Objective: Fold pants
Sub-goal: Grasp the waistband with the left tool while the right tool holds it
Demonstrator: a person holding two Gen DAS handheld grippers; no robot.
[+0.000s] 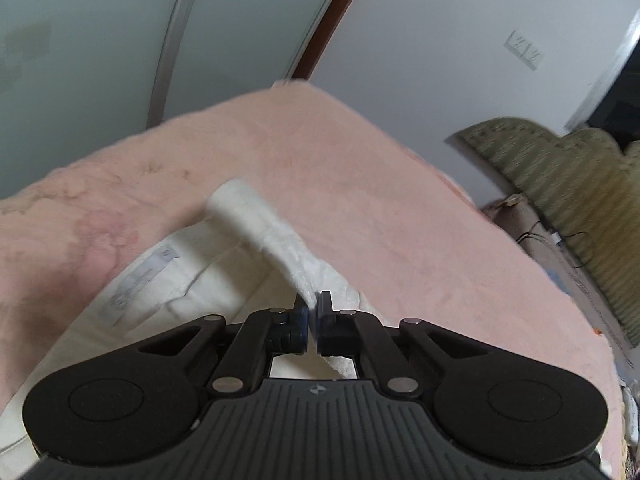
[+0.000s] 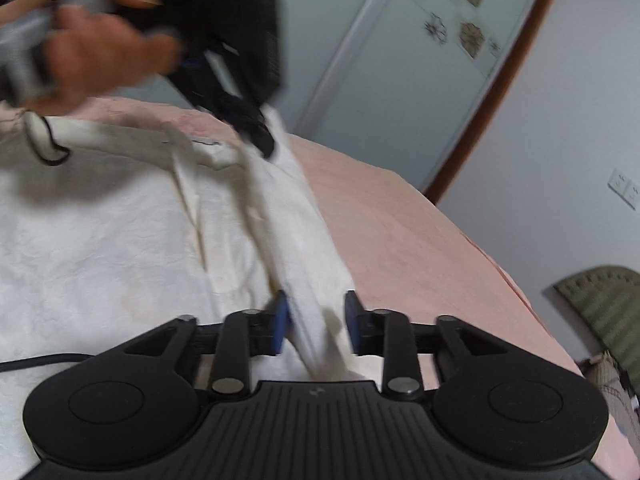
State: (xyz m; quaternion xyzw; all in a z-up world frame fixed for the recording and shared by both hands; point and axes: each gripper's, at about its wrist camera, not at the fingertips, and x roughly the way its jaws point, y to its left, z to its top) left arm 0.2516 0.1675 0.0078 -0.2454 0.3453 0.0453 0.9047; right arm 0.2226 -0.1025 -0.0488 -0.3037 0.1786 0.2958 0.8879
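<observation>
Here, at the left of the left wrist view, a white care label [image 1: 140,276] was sewn inside the waist of the cream pants [image 1: 192,276], its grey print too blurred to read, and no other writing could be made out in either view. The pants were pale, off-white, with a faintly crinkled weave, and lay spread on a pink bed cover [image 1: 400,200]; in the right wrist view a dark-edged drawstring loop [image 2: 46,140] showed at the far left beside the waistband [image 2: 120,136], with a seam running down the cloth toward the camera. Toward the middle, the left gripper [image 1: 313,303] had its jaws clenched on a lifted edge of the pants, a narrow fold of fabric rising away from the pads into a rolled white band that stretched up and left over the cover. In the right wrist view the same gripper [image 2: 266,148] appeared blurred at the upper left, gripped by the person's left hand [image 2: 92,52], its tips pinching the cloth above the bed. Further right, the right gripper [image 2: 316,322] stood with its jaws partly apart, blue pads [image 2: 352,320] on either side of a raised ridge of the pants that ran between them; the left pad lay against the fabric, the right pad stood clear of it, so the fold was released rather than squeezed. At the far right, a green quilted cushion [image 2: 604,304] lay beyond the bed edge, below a wall socket [image 2: 624,188].
</observation>
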